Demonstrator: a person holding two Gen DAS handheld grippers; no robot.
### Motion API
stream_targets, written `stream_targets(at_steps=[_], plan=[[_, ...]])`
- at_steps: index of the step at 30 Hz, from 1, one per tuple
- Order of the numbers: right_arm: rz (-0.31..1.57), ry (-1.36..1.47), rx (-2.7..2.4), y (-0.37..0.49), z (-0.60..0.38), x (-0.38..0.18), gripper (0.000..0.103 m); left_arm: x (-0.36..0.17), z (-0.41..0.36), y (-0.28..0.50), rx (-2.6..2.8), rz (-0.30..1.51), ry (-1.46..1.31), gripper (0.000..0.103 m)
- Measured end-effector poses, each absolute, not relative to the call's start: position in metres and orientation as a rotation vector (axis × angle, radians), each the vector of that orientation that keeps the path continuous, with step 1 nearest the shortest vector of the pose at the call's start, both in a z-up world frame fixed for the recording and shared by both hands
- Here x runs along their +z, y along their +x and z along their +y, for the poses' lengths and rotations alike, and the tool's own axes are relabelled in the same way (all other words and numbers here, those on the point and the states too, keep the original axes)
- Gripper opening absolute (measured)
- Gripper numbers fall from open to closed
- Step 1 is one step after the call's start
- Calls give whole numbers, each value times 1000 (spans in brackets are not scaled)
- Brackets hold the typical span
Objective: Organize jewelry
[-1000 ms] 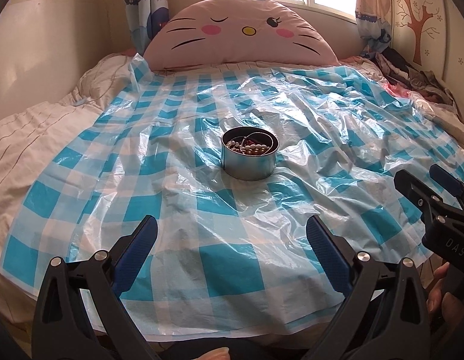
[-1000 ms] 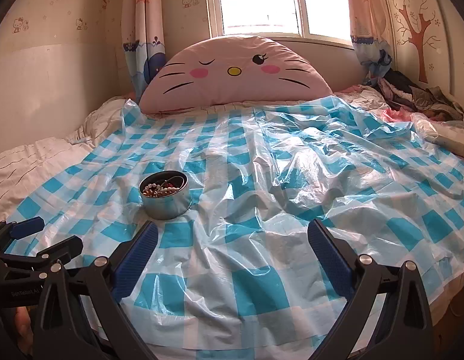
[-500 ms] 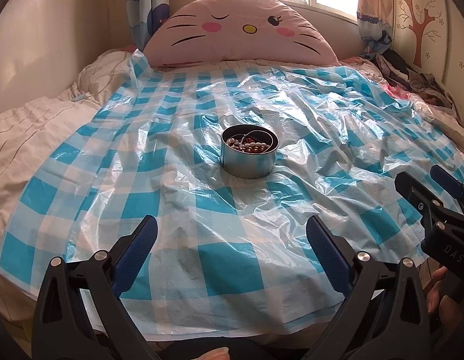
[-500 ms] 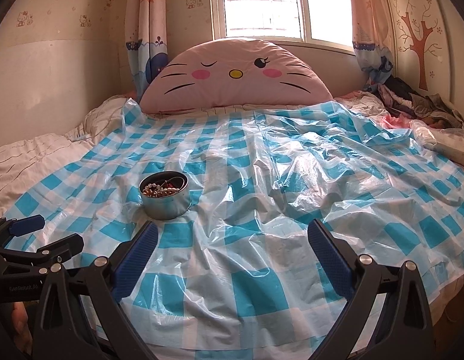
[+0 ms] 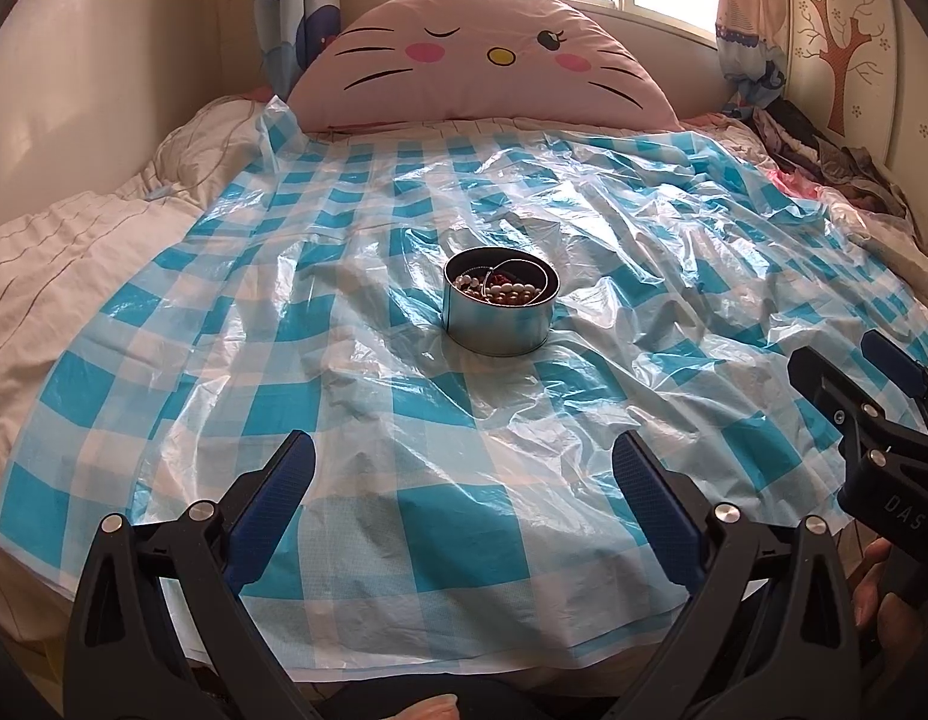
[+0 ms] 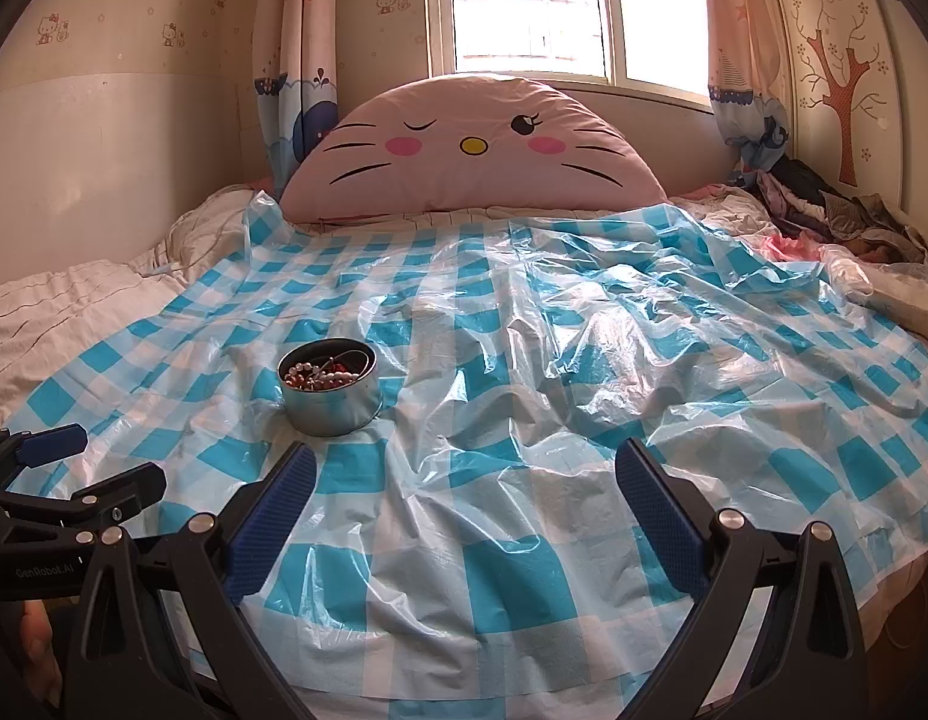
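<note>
A round metal tin point(image 5: 499, 317) stands upright on the blue-and-white checked plastic sheet point(image 5: 356, 432) on the bed. It holds a tangle of pearl and red bead jewelry point(image 5: 505, 290). It also shows in the right wrist view point(image 6: 331, 390), with the beads point(image 6: 321, 377) inside. My left gripper point(image 5: 464, 486) is open and empty, well short of the tin. My right gripper point(image 6: 466, 495) is open and empty, to the right of the tin and nearer the bed's front edge. Each gripper shows at the edge of the other's view.
A big pink cat-face pillow point(image 5: 482, 69) leans at the head of the bed. Crumpled clothes point(image 6: 824, 210) lie at the far right by the wall. A beige quilt point(image 5: 56, 264) covers the left side. The sheet is wrinkled, and its front edge point(image 6: 464, 684) hangs near me.
Both grippers have drawn back and up a little, so more of the wall and window shows. The tin has not moved. Both grippers stay open.
</note>
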State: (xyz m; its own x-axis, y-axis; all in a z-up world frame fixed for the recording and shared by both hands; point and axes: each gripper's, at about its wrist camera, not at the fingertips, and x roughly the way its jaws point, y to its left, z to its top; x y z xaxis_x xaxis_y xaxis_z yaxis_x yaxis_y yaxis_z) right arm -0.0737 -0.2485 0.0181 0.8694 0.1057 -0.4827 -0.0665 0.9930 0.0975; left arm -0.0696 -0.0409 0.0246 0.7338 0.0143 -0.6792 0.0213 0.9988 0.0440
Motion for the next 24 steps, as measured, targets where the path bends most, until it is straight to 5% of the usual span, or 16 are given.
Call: stream_targets(at_steps=[24], plan=[[510, 78, 91, -73, -248, 17, 96, 26, -39, -69, -6, 747, 44, 95]])
